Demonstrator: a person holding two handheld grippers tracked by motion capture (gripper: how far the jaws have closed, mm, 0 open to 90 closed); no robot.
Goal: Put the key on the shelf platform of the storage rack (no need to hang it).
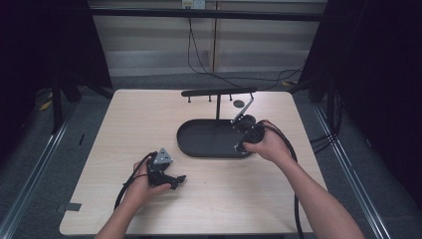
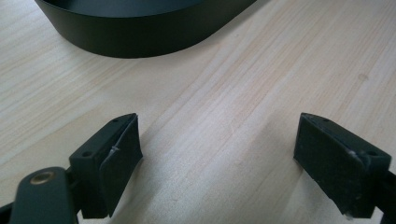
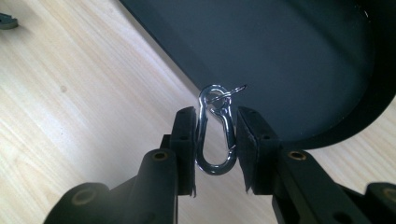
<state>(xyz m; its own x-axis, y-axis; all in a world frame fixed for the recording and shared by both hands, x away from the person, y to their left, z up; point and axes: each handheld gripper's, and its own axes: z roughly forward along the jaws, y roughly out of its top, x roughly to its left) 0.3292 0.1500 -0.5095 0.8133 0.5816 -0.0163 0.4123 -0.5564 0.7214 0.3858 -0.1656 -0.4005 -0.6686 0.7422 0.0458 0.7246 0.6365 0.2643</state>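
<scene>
A small chrome snap hook (image 3: 215, 128) with a split ring at its top is pinched between the pads of my right gripper (image 3: 215, 149), just above the rim of the black oval tray (image 3: 289, 56). In the high view that right gripper (image 1: 247, 137) sits at the tray's (image 1: 209, 149) right end, held in a hand. My left gripper (image 1: 175, 180) rests low over the wooden table at the front left, jaws wide apart with bare wood between its pads (image 2: 116, 163). The tray's wall (image 2: 140, 37) lies ahead of it.
A black T-shaped stand (image 1: 218, 92) with small pegs under its crossbar rises from the tray's far side. A small dark disc (image 1: 239, 103) lies on the table behind it. Cables trail from both grippers toward the front edge. Dark curtains flank the table.
</scene>
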